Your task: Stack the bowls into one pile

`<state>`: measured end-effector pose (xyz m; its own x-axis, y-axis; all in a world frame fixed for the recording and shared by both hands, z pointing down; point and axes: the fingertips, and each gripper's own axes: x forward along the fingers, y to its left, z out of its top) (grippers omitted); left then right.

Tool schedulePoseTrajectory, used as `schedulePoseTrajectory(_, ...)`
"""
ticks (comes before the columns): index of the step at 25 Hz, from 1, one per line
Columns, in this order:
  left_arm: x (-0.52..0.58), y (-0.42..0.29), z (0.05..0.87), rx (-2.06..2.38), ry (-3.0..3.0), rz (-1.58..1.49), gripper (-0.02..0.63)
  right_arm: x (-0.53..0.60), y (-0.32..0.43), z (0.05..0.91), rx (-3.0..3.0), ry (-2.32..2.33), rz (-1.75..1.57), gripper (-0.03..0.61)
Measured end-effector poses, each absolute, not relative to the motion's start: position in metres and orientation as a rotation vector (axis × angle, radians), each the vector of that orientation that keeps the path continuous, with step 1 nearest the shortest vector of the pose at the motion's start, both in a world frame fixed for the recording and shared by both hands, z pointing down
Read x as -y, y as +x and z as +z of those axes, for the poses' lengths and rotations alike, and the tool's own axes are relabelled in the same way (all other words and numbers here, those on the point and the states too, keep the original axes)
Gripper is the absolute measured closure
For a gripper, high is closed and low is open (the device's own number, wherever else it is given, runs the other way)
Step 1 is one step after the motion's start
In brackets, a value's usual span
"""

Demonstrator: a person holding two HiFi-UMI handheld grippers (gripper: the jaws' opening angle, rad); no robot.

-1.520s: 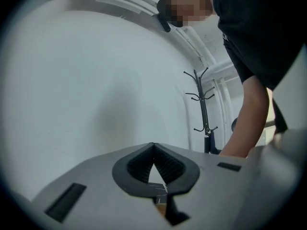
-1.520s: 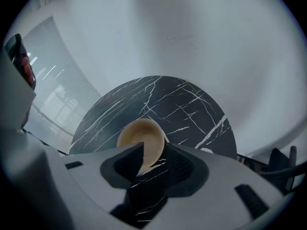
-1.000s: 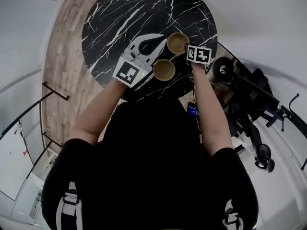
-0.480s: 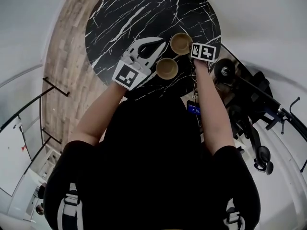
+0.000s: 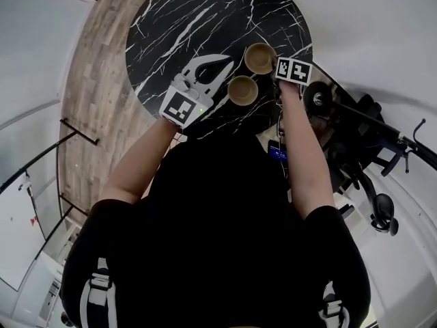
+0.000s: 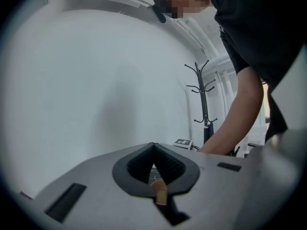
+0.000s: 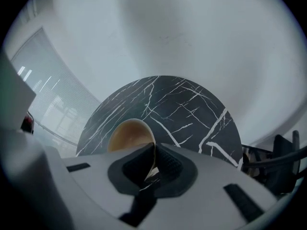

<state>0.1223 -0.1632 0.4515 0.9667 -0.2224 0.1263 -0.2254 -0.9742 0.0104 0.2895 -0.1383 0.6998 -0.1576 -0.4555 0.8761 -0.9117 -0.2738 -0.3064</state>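
Observation:
Two tan bowls are over a round black marble table [image 5: 184,19]. My right gripper [image 5: 272,64] is shut on the rim of the far bowl [image 5: 259,58]. In the right gripper view that bowl [image 7: 129,135] hangs tilted above the table [image 7: 192,114], its rim pinched between the right gripper's [image 7: 153,148] pads. The near bowl [image 5: 243,90] rests on the table between the two hands. To its left my left gripper [image 5: 232,61] lies level with its tips touching and nothing in them. In the left gripper view, a bit of tan bowl [image 6: 160,193] shows below the left gripper's [image 6: 153,145] tips.
The near bowl is close to the table's front edge. Black equipment and a wheeled chair [image 5: 362,156] crowd the floor to the right. Wooden flooring [image 5: 95,80] lies to the left. A coat stand [image 6: 205,99] stands by the white wall.
The right gripper and the far bowl have risen a little off the table. The left gripper has shifted slightly across the table, still shut.

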Motion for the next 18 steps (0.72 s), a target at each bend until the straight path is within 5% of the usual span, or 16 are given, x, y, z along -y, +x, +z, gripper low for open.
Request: schedulePoseTrajectory(18,0.109,0.077,0.429,0.224,3.119,0.116,0.611,0.082,0.22,0.682,1.579,1.672,1.431,0.566)
